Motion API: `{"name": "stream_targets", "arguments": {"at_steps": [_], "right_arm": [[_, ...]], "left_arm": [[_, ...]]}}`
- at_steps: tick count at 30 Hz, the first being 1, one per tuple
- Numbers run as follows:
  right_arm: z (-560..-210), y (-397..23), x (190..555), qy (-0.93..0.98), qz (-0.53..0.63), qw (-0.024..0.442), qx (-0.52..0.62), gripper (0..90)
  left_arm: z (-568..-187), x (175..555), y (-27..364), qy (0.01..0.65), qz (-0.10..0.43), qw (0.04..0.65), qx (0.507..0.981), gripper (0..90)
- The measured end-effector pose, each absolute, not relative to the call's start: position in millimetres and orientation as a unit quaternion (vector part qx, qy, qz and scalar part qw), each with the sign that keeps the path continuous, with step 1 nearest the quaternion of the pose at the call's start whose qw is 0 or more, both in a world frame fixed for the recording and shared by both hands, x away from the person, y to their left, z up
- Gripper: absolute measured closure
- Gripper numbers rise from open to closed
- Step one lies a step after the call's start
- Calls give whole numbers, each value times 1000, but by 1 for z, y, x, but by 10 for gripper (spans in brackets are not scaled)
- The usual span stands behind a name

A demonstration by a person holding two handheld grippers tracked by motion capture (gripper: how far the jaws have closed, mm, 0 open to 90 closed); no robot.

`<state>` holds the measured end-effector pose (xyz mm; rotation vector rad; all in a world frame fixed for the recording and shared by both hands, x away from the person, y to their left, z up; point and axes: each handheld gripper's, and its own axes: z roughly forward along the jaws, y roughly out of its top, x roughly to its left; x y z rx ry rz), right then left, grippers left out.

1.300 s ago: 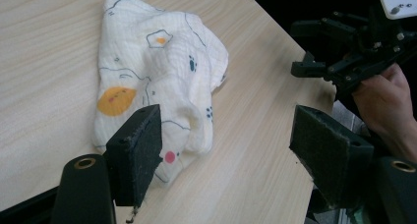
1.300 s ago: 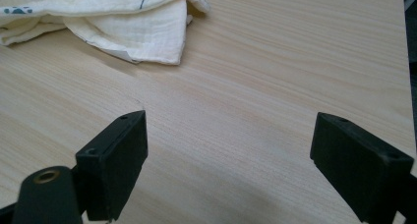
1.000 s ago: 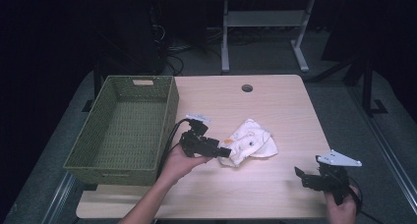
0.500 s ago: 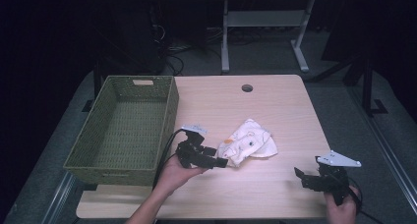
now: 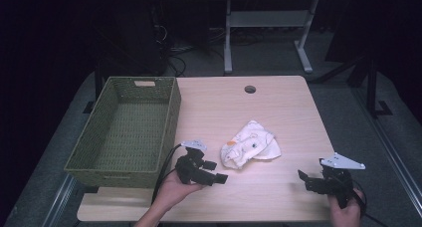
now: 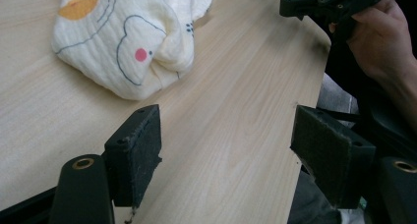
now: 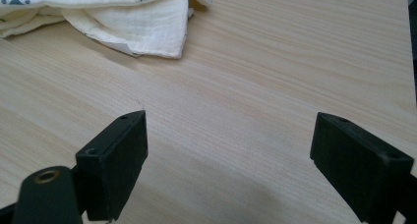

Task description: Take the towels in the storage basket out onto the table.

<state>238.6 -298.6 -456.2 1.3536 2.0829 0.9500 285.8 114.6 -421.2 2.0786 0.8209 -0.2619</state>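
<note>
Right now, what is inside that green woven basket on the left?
The basket looks empty: its woven floor shows bare. The strip just behind its near wall is hidden. The crumpled cloth lies outside on the table.

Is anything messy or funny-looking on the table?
Only the cloth: it lies crumpled in a heap on the table, outside the green basket. Both grippers, left and right, are open and hold nothing.
</note>
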Motion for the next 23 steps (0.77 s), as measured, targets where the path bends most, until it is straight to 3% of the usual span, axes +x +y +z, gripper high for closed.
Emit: {"name": "stream_targets", "arguments": {"at_steps": [23], "right_arm": [[-462, -299, 234, 762, 351, 237, 490, 139]], "left_arm": [[-434, 264, 122, 312, -96, 438, 837, 261]]}}
